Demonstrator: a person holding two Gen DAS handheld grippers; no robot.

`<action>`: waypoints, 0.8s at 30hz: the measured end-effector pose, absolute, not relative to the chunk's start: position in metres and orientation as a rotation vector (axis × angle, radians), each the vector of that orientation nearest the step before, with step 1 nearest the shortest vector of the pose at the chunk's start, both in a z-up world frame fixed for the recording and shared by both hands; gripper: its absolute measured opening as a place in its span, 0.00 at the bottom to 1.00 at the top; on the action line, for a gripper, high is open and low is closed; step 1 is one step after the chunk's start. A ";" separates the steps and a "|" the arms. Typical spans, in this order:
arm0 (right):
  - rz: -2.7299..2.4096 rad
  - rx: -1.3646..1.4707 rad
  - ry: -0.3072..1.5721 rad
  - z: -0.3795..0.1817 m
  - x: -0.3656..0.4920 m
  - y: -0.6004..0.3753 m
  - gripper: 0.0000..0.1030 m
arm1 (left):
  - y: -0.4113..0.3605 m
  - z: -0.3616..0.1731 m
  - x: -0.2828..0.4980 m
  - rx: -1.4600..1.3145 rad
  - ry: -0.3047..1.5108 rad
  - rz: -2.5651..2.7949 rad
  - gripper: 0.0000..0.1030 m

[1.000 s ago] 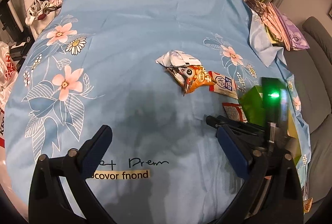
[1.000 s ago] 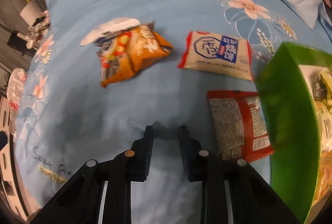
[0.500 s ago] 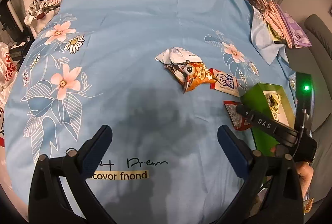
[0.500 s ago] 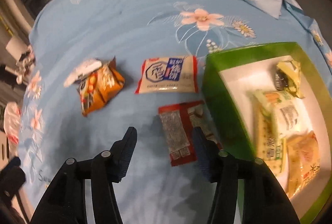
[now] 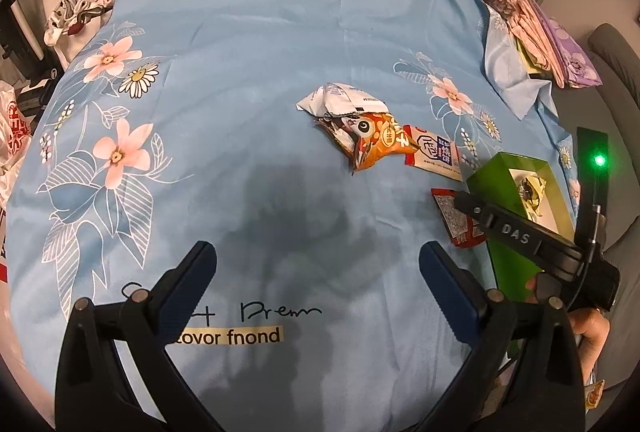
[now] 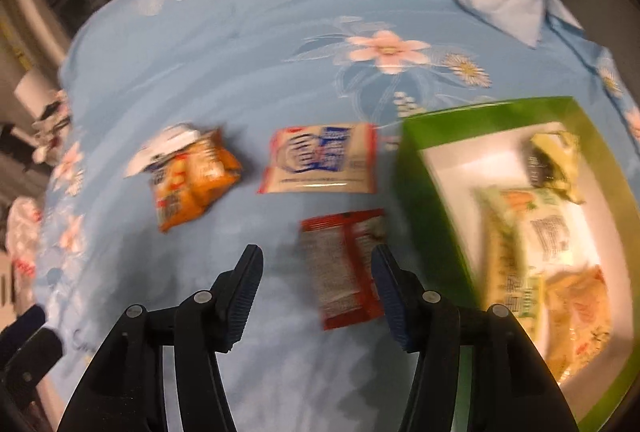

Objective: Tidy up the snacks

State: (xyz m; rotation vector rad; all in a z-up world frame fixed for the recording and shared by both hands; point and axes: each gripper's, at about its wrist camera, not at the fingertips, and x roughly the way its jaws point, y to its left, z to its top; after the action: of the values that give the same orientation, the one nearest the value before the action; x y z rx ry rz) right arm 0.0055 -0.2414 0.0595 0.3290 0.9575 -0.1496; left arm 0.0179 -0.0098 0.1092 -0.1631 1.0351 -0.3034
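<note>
The right gripper [image 6: 316,288], jaws apart and empty after just opening, hangs over the red packet [image 6: 346,268] just ahead: light, crinkly, probably slippery, best pinched across its flat middle.

My right-claw view is smeared, so print on the red packet [image 6: 345,266] is unreadable. The green box [image 6: 430,208] runs off the right edge, and from my left view my right claw [image 5: 516,232] hides part of it.

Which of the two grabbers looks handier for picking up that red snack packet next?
The right gripper, probably. Its jaws have just been opening, nothing held, and the red packet lies just beyond the fingertips, beside the green box. The left gripper is open too, but over bare blue cloth.
</note>
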 end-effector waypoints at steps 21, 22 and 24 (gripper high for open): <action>-0.177 0.251 1.015 0.032 0.021 -0.232 0.46 | -0.004 0.108 0.018 -0.178 1.049 -0.286 0.99; -0.119 0.281 1.011 0.036 0.018 -0.228 0.45 | -0.004 0.108 0.019 -0.178 1.050 -0.282 0.99; 0.014 0.337 1.017 0.040 0.014 -0.217 0.45 | -0.003 0.108 0.019 -0.177 1.047 -0.271 0.99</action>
State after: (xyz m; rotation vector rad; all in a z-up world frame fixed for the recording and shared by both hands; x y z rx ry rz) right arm 0.0143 -0.2171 0.0396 0.3368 1.0167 0.0142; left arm 0.0193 -0.0030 0.1079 -0.1770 1.0466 -0.2712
